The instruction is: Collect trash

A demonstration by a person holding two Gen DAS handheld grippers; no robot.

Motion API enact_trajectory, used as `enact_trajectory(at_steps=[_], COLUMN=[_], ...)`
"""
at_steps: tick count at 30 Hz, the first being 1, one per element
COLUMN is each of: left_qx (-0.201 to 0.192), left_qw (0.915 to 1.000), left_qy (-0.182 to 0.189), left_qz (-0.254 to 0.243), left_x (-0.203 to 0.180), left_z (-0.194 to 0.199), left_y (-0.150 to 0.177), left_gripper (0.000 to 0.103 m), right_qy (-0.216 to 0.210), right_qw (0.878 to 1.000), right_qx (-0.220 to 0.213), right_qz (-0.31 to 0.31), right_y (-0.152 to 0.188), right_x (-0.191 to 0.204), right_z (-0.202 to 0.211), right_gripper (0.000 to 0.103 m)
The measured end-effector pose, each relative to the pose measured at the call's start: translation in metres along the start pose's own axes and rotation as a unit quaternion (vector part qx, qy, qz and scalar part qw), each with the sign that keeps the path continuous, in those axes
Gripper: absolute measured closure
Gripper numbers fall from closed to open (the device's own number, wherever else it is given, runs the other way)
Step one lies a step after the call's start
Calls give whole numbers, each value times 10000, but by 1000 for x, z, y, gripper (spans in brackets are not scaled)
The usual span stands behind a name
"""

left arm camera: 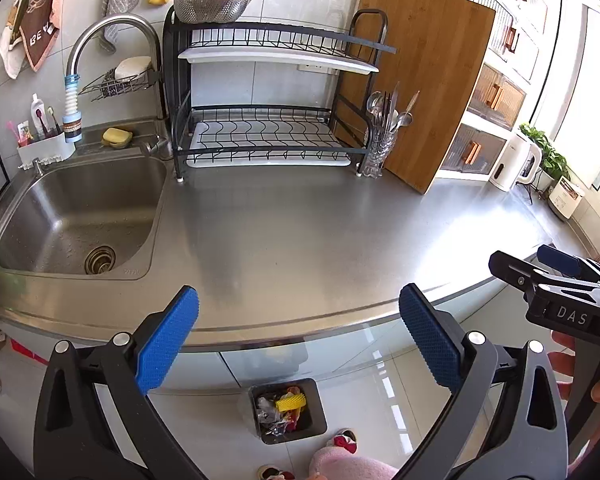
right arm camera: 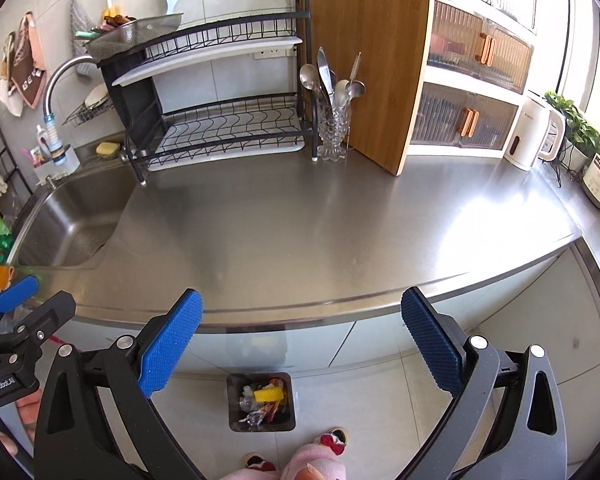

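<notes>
A small dark trash bin (left arm camera: 318, 416) stands on the floor below the counter edge, holding wrappers and a yellow piece; it also shows in the right wrist view (right arm camera: 288, 384). My left gripper (left arm camera: 300, 340) is open and empty, held above the counter's front edge over the bin. My right gripper (right arm camera: 300, 340) is open and empty, also above the front edge. The right gripper shows at the right of the left wrist view (left arm camera: 556, 280). The left gripper shows at the left of the right wrist view (right arm camera: 16, 308). The steel counter (left arm camera: 300, 232) bears no loose trash.
A sink (left arm camera: 80, 216) is at the left with a faucet (left arm camera: 100, 36). A black dish rack (left arm camera: 268, 92), a glass cutlery holder (left arm camera: 380, 148) and a wooden cutting board (left arm camera: 420, 80) stand at the back. A white kettle (left arm camera: 516, 164) is at the right. Slippered feet (right arm camera: 332, 440) are near the bin.
</notes>
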State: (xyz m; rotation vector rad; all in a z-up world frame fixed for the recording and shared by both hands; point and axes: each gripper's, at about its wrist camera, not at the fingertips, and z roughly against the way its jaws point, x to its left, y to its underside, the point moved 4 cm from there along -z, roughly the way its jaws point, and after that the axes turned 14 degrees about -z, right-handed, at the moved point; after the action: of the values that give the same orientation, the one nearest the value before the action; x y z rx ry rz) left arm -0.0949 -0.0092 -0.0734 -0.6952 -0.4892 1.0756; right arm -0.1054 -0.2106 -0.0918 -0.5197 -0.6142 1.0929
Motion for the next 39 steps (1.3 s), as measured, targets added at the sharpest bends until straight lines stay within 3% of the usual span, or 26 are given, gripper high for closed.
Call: enact_trajectory(at_steps=[19,39], left_qx=[19,46], left_qw=[10000,9994], left_qy=[-49,-351], left_qz=[-2,31], left_x=[-3,3], left_z=[-13,-17], left_y=[-9,-15], left_gripper=[8,8], right_qy=[-10,-153], right_qw=[10000,9999], right_qx=[-11,2], right_qz=[-28,72], right_y=[-11,-20], right_x=[-4,-1], right_z=[-1,-5], right_gripper=[3,3])
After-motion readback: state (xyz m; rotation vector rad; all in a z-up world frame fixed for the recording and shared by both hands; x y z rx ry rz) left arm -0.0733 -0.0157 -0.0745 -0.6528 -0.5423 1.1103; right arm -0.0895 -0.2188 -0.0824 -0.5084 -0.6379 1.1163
